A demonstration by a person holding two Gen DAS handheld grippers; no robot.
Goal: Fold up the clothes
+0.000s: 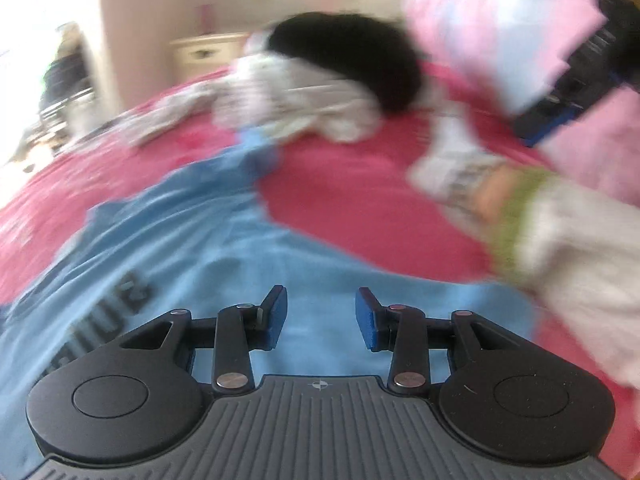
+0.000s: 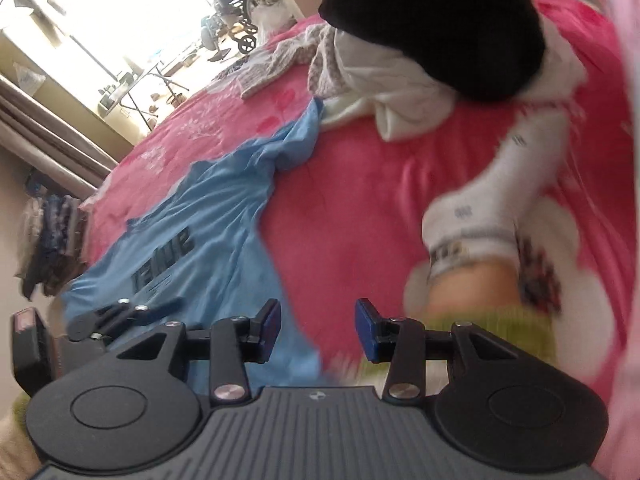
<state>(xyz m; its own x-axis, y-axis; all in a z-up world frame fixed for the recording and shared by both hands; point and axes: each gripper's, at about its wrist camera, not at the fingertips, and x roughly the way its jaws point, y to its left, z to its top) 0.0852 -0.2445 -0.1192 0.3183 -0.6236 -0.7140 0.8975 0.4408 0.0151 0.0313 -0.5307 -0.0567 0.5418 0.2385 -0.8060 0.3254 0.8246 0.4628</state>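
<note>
A light blue T-shirt [image 1: 192, 240] [image 2: 208, 216] with dark lettering lies spread flat on the pink bedspread [image 1: 360, 192] [image 2: 360, 208]. My left gripper [image 1: 322, 318] hovers open just above the shirt's near part, nothing between its blue pads. My right gripper [image 2: 320, 330] is open too, over the shirt's right edge where it meets the bedspread. The left gripper's fingers [image 2: 160, 306] show low at the left of the right wrist view, over the shirt. The left wrist view is motion-blurred.
A person's foot in a white sock [image 1: 452, 168] [image 2: 500, 200] rests on the bed right of the shirt. Behind lies a pile: a black garment [image 1: 352, 56] [image 2: 440, 28] on white clothes [image 1: 304, 108] [image 2: 392, 88]. A clothes stack [image 2: 52, 240] is left of the bed.
</note>
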